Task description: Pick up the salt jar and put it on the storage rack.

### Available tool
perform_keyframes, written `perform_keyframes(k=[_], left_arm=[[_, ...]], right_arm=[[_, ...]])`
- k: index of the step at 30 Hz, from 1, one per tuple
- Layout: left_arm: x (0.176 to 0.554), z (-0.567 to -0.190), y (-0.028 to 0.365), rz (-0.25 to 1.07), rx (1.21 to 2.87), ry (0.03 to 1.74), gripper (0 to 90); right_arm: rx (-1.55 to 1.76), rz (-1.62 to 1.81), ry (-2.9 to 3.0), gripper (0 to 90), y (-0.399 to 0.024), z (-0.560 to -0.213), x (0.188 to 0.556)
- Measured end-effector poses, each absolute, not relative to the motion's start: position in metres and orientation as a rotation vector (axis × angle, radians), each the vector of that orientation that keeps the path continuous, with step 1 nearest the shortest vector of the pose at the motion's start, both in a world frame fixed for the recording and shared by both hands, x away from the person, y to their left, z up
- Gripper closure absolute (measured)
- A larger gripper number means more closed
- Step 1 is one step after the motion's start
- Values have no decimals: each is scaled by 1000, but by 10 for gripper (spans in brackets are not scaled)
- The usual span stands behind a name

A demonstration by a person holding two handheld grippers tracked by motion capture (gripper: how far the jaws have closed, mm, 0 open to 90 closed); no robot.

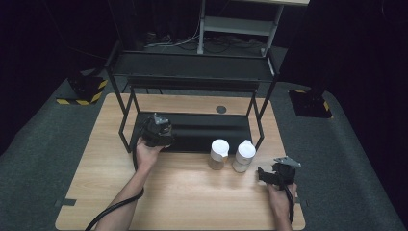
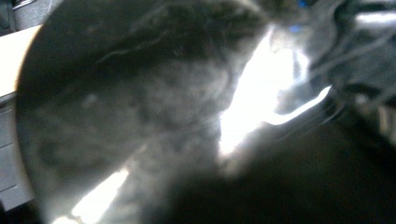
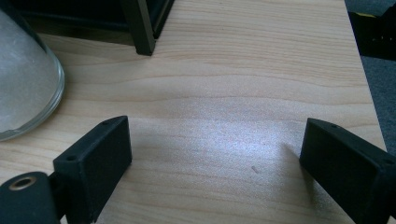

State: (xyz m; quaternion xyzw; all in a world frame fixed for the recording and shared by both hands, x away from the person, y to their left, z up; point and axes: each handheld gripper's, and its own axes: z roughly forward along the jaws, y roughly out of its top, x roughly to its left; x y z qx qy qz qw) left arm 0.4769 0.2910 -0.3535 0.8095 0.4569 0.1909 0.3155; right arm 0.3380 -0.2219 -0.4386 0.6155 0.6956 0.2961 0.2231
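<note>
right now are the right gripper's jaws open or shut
Open. In the right gripper view the right gripper shows its two black jaws standing wide apart over bare table, nothing between them.

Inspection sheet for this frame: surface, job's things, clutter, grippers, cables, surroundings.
Surface: light wooden table, bare at the front.
Job's things: two jars with white lids, left jar and right jar, upright side by side in front of the black rack; whether they touch, cannot tell.
Clutter: nothing seen.
Grippers: left gripper at the rack's lower shelf, shut, its own view blurred; right gripper open over bare wood, right of the jars, holding nothing.
Cables: a black cable trails along the left forearm.
Surroundings: dark carpet, yellow-black striped bases, wires behind the rack.
</note>
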Motion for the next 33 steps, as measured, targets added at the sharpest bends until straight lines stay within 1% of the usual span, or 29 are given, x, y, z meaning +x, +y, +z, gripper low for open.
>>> perform_keyframes(k=[33], left_arm=[[499, -377, 283, 526, 2140, 1261, 310]], right_arm=[[1697, 818, 1922, 84, -222, -439, 338]])
